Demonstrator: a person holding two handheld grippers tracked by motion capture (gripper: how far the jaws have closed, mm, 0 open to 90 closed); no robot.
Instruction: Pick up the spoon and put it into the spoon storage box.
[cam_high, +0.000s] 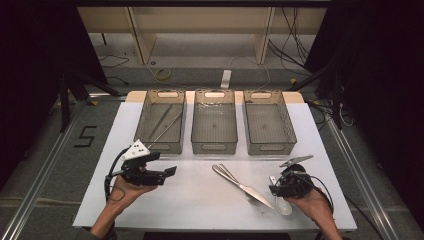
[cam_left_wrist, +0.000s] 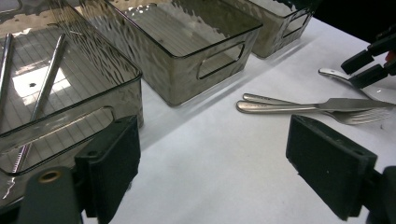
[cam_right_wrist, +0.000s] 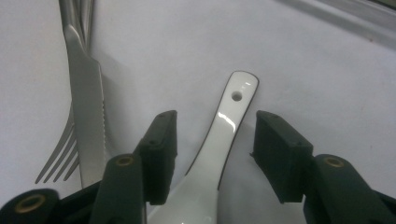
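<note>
A white ceramic spoon (cam_high: 283, 205) lies at the table's front right, its handle (cam_right_wrist: 224, 140) running up between the jaws of my right gripper (cam_right_wrist: 217, 135). There is a gap on either side of the handle and the pads do not touch it. Just left of it lie a steel knife (cam_right_wrist: 88, 102) and a fork (cam_right_wrist: 60, 154), side by side. My left gripper (cam_high: 172, 172) hovers over the front left of the table, open with nothing between its pads (cam_left_wrist: 116, 163).
Three smoky clear bins stand in a row at the back: left bin (cam_high: 161, 148) holds long metal sticks (cam_high: 165, 122), while middle bin (cam_high: 214, 148) and right bin (cam_high: 270, 148) look bare. White table surface (cam_high: 200, 195) lies between the grippers.
</note>
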